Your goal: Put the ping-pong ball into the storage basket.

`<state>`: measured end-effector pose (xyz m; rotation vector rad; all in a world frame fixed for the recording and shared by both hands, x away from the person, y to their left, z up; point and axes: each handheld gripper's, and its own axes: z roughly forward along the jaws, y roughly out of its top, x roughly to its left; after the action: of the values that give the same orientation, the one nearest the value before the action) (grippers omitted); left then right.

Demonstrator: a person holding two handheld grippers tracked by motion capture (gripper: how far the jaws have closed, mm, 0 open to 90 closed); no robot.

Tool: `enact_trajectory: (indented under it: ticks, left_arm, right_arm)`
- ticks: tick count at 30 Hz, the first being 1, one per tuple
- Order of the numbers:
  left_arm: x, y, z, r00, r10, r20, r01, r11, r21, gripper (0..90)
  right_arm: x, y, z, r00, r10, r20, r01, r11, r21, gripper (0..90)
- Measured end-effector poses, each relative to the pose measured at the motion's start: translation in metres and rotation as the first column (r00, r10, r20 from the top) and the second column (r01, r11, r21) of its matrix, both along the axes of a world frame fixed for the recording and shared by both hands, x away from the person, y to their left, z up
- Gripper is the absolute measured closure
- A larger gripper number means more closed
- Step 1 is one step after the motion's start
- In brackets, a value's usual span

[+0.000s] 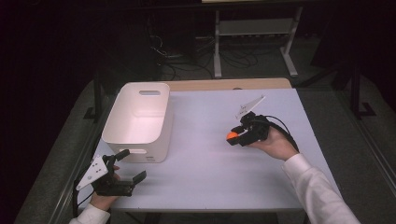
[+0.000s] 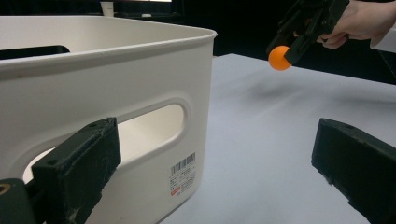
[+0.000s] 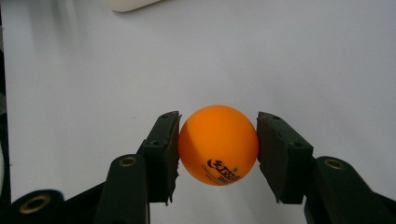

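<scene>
item: small orange plastic ping-pong ball (image 3: 218,144), right of centre in the high view, lifted clear of the pale grey table top (image 1: 210,154). held by: right gripper (image 1: 233,136), jaws clamped on the ball's sides. idle: left gripper (image 1: 128,170), lower left, jaws wide apart, holding nothing, beside the white plastic storage bin with cut-out handles (image 1: 137,119). handling, as judged: carry the ball level toward the bin at upper left, keep the squeeze light and centred, clear the rim, release low inside to limit bounce.
</scene>
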<state>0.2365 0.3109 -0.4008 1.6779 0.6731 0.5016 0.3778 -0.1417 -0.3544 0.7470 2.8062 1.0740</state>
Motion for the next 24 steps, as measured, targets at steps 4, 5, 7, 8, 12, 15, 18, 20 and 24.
enact_trajectory:
  ticks: [4,5,7,8,12,15,18,20,24]
  left_arm:
    - [0.0,0.0,0.0,1.0,0.0,-0.001,0.0,1.0,0.0,0.9]
    - [0.0,0.0,0.0,1.0,0.0,-0.001,0.0,1.0,0.0,0.9]
    - [0.0,0.0,0.0,1.0,-0.001,-0.001,0.001,1.0,0.001,0.9]
    - [0.0,0.0,0.0,1.0,-0.001,0.0,0.001,1.0,-0.002,0.9]
    - [0.0,0.0,0.0,1.0,-0.001,-0.001,0.001,1.0,-0.001,0.9]
    - [0.0,0.0,0.0,1.0,-0.004,-0.002,0.004,1.0,0.004,0.9]
    - [0.0,0.0,0.0,1.0,-0.005,-0.003,0.005,1.0,0.004,0.9]
    - [0.0,0.0,0.0,1.0,-0.005,-0.003,0.005,1.0,0.004,0.9]
    - [0.0,0.0,0.0,1.0,-0.005,-0.002,0.005,1.0,0.001,0.9]
  right_arm:
    - [0.001,0.004,0.006,0.9999,0.016,0.005,-0.016,1.0,-0.005,49.3]
    - [0.001,0.004,0.007,0.9998,0.02,-0.001,-0.02,1.0,-0.001,49.3]
    - [0.002,0.006,0.01,0.9998,0.02,0.006,-0.02,1.0,-0.004,49.3]
    - [0.002,0.007,0.011,0.9997,0.024,0.009,-0.023,1.0,-0.004,49.3]
    - [0.004,0.009,0.015,0.9993,0.032,0.018,-0.032,0.999,-0.003,49.3]
    - [0.006,0.01,0.019,0.998,0.052,0.035,-0.052,0.999,-0.006,49.3]
    - [0.006,0.012,0.021,0.9982,0.052,0.03,-0.052,0.999,-0.003,49.3]
    - [0.007,0.013,0.024,0.9977,0.058,0.035,-0.058,0.998,-0.009,49.2]
    - [0.008,0.017,0.031,0.9966,0.07,0.044,-0.069,0.998,-0.009,49.3]
